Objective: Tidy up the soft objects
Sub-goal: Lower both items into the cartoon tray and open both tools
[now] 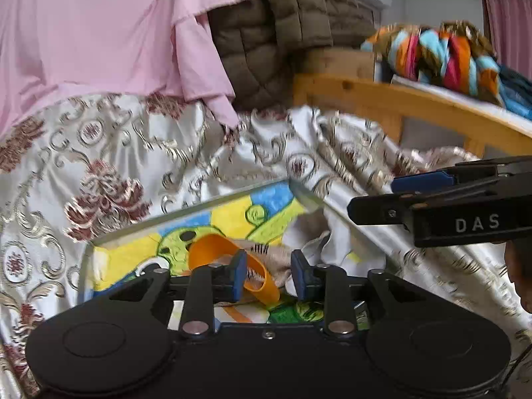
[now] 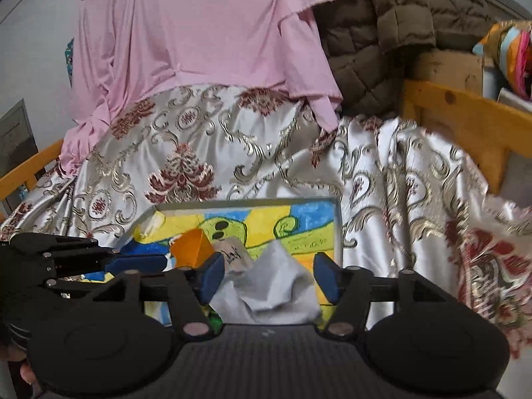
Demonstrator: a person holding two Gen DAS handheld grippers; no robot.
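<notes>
A shallow tray [image 1: 186,211] painted yellow, blue and green lies on a floral satin cloth; it also shows in the right wrist view [image 2: 338,232]. In it lie an orange strap [image 1: 216,249], a beige patterned cloth [image 1: 276,256] and a white cloth [image 2: 272,286]. My left gripper [image 1: 268,276] is open, its jaws around the orange strap and beige cloth, not closed on them. My right gripper [image 2: 267,281] is open above the white cloth. The right gripper also shows from the side in the left wrist view [image 1: 392,196], to the right of the tray.
The floral satin cloth [image 2: 206,153] covers the surface. A pink garment [image 2: 199,33] and a brown quilted jacket [image 2: 382,33] hang behind. A wooden bed frame [image 1: 399,99] carries a striped colourful cloth [image 1: 442,53] at the right.
</notes>
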